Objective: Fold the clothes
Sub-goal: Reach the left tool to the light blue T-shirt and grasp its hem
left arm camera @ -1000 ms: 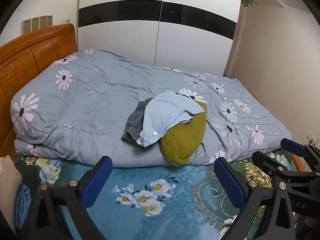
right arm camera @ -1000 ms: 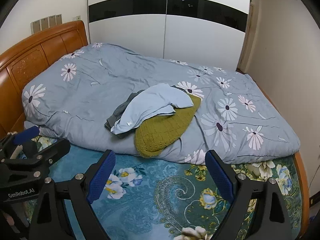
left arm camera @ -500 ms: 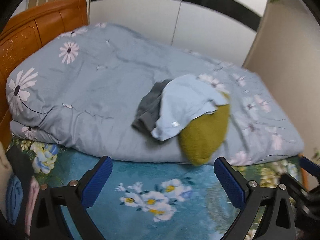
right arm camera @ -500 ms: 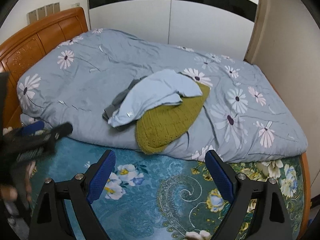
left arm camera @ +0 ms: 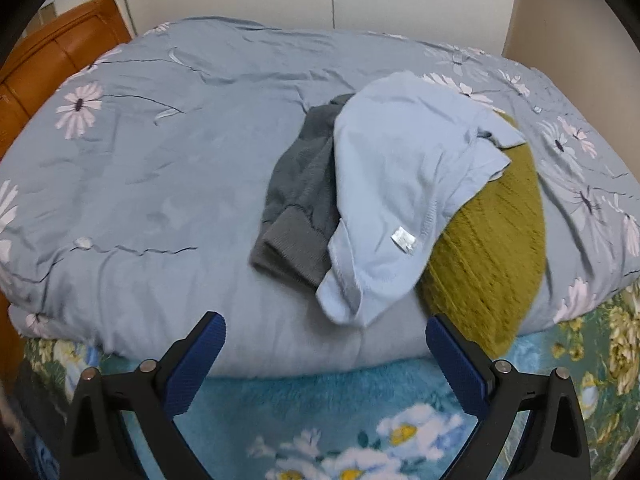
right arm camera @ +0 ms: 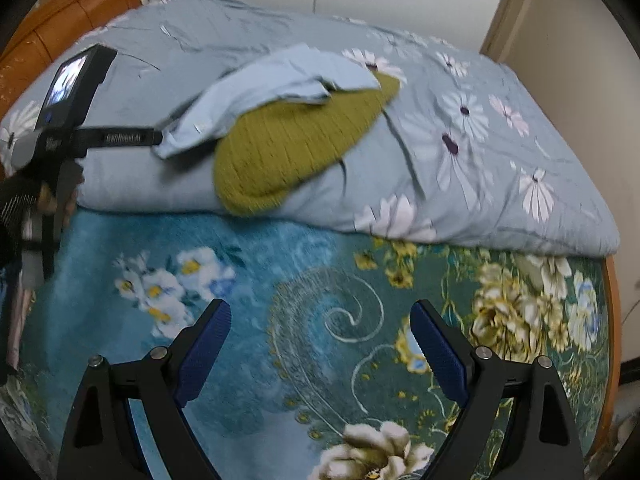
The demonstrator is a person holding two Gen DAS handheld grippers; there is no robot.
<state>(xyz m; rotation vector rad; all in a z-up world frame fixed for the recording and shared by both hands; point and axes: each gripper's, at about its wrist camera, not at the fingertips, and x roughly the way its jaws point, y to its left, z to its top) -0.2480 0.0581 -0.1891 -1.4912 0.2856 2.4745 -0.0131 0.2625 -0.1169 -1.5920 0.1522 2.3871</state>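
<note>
On the bed, a grey flowered quilt (left arm camera: pixel 160 184) carries a pile: pale blue shirt (left arm camera: pixel 404 184) over a grey garment (left arm camera: pixel 300 200) and green sweater (left arm camera: pixel 496 248). Left claw (left arm camera: pixel 326 360) and right claw (right arm camera: pixel 320 340) both gape wide, empty.

Three crumpled garments heaped ahead of the open fingers

A light blue shirt (left arm camera: pixel 400 184) lies on top, inside out with a small white tag showing, its lower edge hanging just beyond the fingertips. Under it, toward the left finger, sits a dark grey knit (left arm camera: pixel 298 196) with a ribbed cuff; toward the right finger, an olive-green knit sweater (left arm camera: pixel 496 240) bulges out, rumpled.
</note>
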